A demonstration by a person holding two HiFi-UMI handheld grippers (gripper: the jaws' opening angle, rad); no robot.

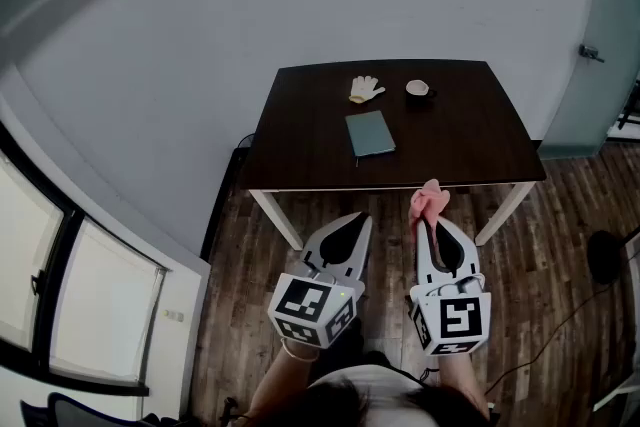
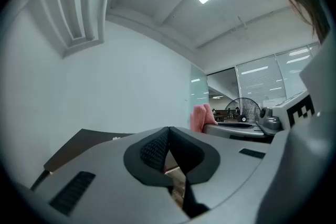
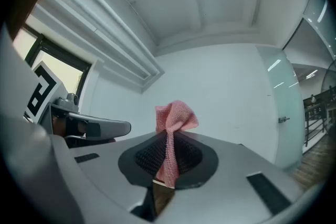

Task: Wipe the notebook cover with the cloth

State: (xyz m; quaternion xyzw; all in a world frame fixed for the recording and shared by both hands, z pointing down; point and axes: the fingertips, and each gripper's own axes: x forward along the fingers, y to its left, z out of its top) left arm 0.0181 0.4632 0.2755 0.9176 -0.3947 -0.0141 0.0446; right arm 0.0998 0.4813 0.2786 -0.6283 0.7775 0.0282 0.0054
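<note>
Presently, the notebook (image 1: 370, 133) is seen lying flat and closed near the middle of the dark table (image 1: 480, 150), its teal cover facing up. It is untouched by either tool. A white glove (image 1: 366, 89) and a small cup (image 1: 418, 88) are set beyond it, toward the far edge, each apart from the notebook and from one another.

The right gripper (image 1: 435, 223) is held in front of the table's near edge, above the wood floor (image 1: 560, 315). Its jaws are pressed together on the pink cloth (image 1: 430, 200). In the right gripper view the cloth (image 3: 176, 115) is pinched between the ribbed pads (image 3: 152, 155), with a bunched fold standing above the jaw tips and a narrow tail hanging below them. The cloth is well apart from the notebook, and no contact with the cover is recorded.

The left gripper (image 1: 356, 220) is held just beside the right one, also short of the table. In the left gripper view its jaws (image 2: 168, 136) are closed against each other with nothing between them. The pink cloth (image 2: 201, 117) is visible to its right.
</note>
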